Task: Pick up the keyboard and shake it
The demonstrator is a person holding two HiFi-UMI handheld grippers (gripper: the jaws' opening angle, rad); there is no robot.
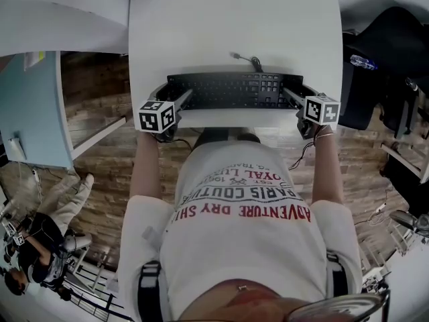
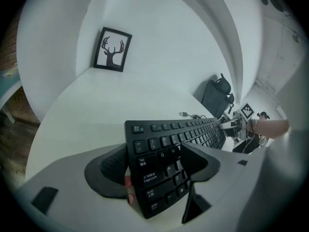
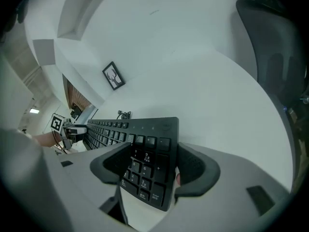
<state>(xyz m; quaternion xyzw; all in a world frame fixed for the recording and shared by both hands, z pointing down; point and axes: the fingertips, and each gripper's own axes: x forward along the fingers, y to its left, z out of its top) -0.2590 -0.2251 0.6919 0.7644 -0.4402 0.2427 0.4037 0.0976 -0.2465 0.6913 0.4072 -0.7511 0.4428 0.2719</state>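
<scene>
A printed white shirt (image 1: 234,227) fills the near part of the head view, with both bare forearms reaching away from it. Just past them, the left hand-held gripper (image 1: 179,99) is clamped on the left end of the keyboard (image 1: 228,90). In its own view, the left hand-held gripper (image 2: 154,166) has one jaw over the Q and A keys and the other under the case. The right hand-held gripper (image 1: 292,98) grips the right end the same way. In its own view, the right hand-held gripper (image 3: 149,166) has its jaws closed on the number pad from above and below. The black keyboard lies level between them, along the near edge of the white surface (image 1: 234,25). I cannot tell whether it rests there or hangs just above. Its cable (image 1: 252,62) curls away from its far edge. Farther off, a framed deer picture (image 2: 112,49) stands at the far left corner. A dark chair (image 1: 382,59) sits to the right, beyond the surface, over the wooden floor (image 1: 100,159).
</scene>
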